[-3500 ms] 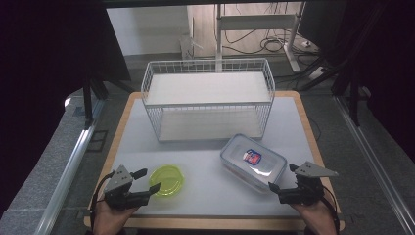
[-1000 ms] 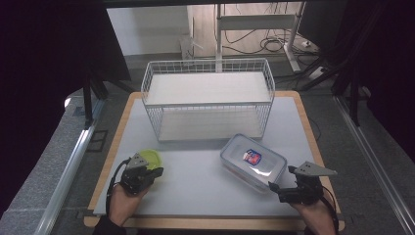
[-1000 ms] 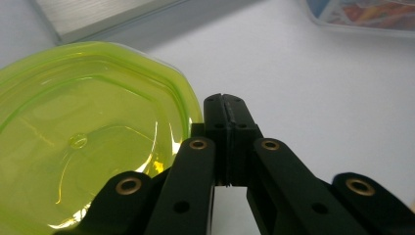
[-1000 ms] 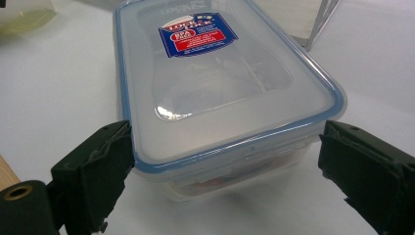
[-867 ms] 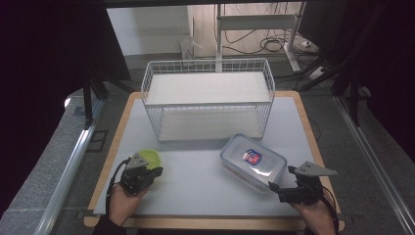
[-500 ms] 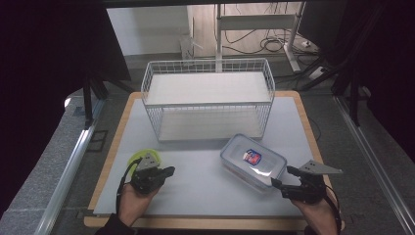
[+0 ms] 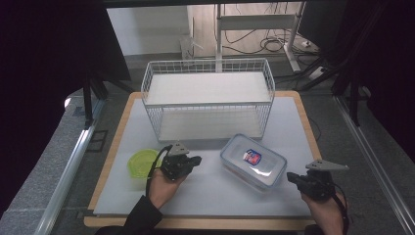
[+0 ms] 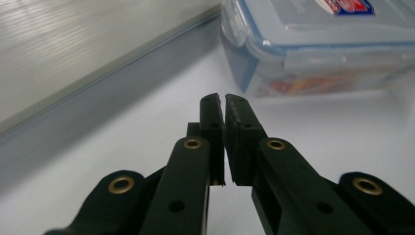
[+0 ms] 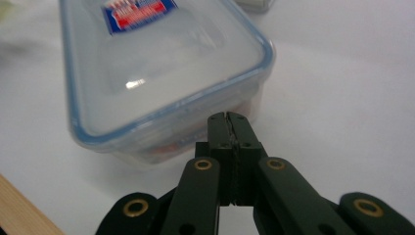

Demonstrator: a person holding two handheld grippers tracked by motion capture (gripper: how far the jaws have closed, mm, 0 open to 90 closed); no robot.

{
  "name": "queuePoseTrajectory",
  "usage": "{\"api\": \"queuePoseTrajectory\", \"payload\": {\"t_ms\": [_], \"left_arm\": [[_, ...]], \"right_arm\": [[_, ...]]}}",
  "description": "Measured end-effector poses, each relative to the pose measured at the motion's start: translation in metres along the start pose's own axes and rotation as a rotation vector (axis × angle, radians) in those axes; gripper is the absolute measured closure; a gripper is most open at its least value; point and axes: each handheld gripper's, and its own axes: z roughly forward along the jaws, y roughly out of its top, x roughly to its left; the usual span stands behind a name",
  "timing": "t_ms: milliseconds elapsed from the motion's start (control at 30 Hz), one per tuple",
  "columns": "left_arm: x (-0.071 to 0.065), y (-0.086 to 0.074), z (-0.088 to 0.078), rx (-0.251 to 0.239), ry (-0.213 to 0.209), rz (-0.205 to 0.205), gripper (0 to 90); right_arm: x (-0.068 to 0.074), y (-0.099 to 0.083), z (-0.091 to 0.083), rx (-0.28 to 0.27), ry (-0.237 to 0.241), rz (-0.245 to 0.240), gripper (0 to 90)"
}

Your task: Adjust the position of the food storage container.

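Looking down from the high view, I see the clear box (image 7: 253, 161) lying on the white mat (image 7: 205, 191), just near of the wire rack (image 7: 208, 100) and to the right of centre, between my two tools. Its lid is on, with a red and blue label on top.

My left gripper (image 7: 192, 161) sits to the left of the box, near it but apart, pointing right toward it. In the left gripper view (image 8: 225, 105) the jaws stand almost together with only a thin slit between the pads and nothing in it; the box (image 8: 323, 44) lies ahead and to the right, its blue-edged lid and side latch facing me, clear of the tips. The green bowl (image 7: 142, 164) rests just behind this hand, on the left side of the mat.

My right gripper (image 7: 292, 178) lies at the near right, close to the box's near right corner, pointing left at it. In the right gripper view (image 9: 229, 120) the jaws have just been closing and now meet pad to pad with nothing between them. The box (image 9: 156, 73) fills the space ahead and to the left; its rounded corner is just beyond the tips, and I cannot tell whether they touch it.
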Motion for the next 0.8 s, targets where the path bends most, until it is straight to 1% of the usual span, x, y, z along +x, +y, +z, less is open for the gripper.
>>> {"api": "queuePoseTrajectory", "payload": {"t_ms": [67, 100, 200, 267, 300, 367, 467, 533, 600, 633, 667, 733, 800], "left_arm": [[-0.001, 0.005, 0.007, -0.001, 0.002, -0.001, 86.6], [0.000, 0.008, 0.011, -0.004, 0.001, 0.003, 86.6], [0.000, 0.014, 0.021, -0.005, -0.001, -0.003, 86.6], [-0.001, 0.016, 0.026, 0.001, 0.001, -0.002, 86.6], [-0.001, 0.017, 0.028, 0.002, 0.003, 0.001, 86.6], [0.001, 0.019, 0.032, 0.014, 0.005, 0.010, 86.6], [0.002, 0.020, 0.038, 0.012, 0.005, -0.002, 86.5], [0.003, 0.021, 0.042, 0.019, 0.004, -0.006, 86.5], [0.005, 0.022, 0.048, 0.023, 0.001, -0.014, 86.5], [0.005, 0.022, 0.048, 0.023, 0.001, -0.014, 86.5], [0.005, 0.023, 0.053, 0.023, -0.001, -0.027, 86.5], [0.006, 0.026, 0.059, 0.028, 0.001, -0.026, 86.4], [0.007, 0.028, 0.065, 0.028, -0.001, -0.038, 86.4]], "right_arm": [[-0.002, -0.001, 0.005, 0.027, 0.005, 0.010, 89.5], [-0.002, -0.001, 0.008, 0.034, 0.010, 0.009, 89.5], [-0.001, -0.001, 0.014, 0.053, 0.028, 0.015, 89.5], [-0.001, 0.001, 0.018, 0.065, 0.018, 0.016, 89.5], [-0.003, 0.001, 0.021, 0.071, 0.021, 0.027, 89.5], [-0.007, 0.003, 0.025, 0.071, 0.019, 0.043, 89.5], [-0.018, 0.008, 0.029, 0.055, 0.010, 0.064, 89.5], [-0.023, 0.012, 0.034, 0.055, 0.008, 0.077, 89.5], [-0.026, 0.016, 0.039, 0.053, 0.001, 0.077, 89.5], [-0.026, 0.016, 0.039, 0.053, 0.001, 0.077, 89.5], [-0.029, 0.021, 0.044, 0.052, -0.001, 0.077, 89.5], [-0.030, 0.025, 0.049, 0.051, -0.008, 0.075, 89.5], [-0.032, 0.028, 0.053, 0.049, -0.012, 0.068, 89.4]]}}
